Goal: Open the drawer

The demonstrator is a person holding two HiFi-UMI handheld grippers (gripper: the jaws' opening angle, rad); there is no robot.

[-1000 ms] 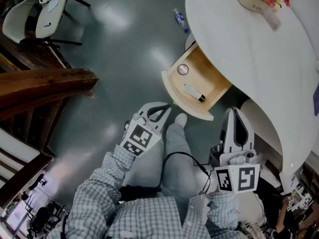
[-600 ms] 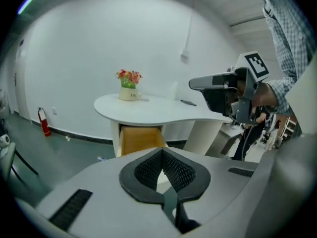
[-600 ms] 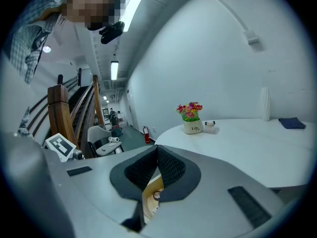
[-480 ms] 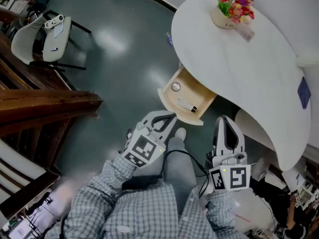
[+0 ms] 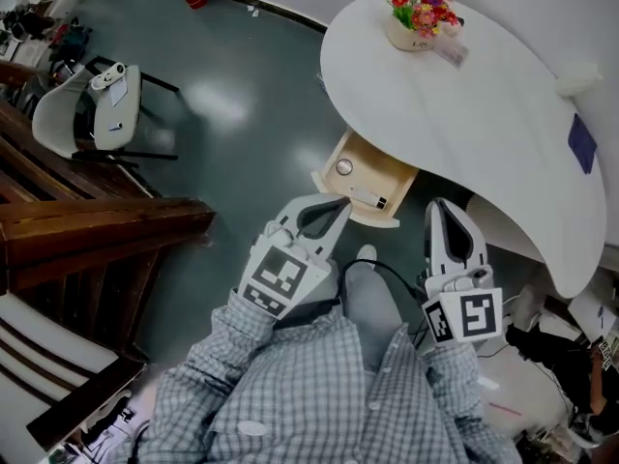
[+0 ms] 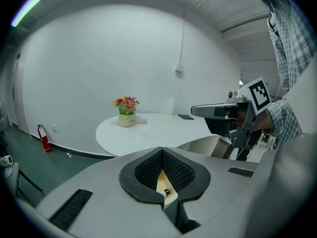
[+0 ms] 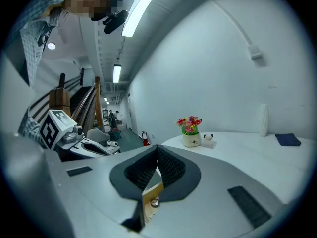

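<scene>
The drawer [image 5: 375, 176] stood pulled out from under the white counter [image 5: 464, 114], at 12 o'clock from the left tongs [image 5: 332, 206] and 10 o'clock from the right tongs [image 5: 440, 211]. A small round item [image 5: 343, 167] and a slim stick-like item [image 5: 368, 199] lay inside it. Over the past second both tongs had lifted away, and the drawer looked smaller and farther off in the head view. Both tongs were clenched on nothing, pads together. With the drawer out and neither tool touching it, the opening seemed finished.
</scene>
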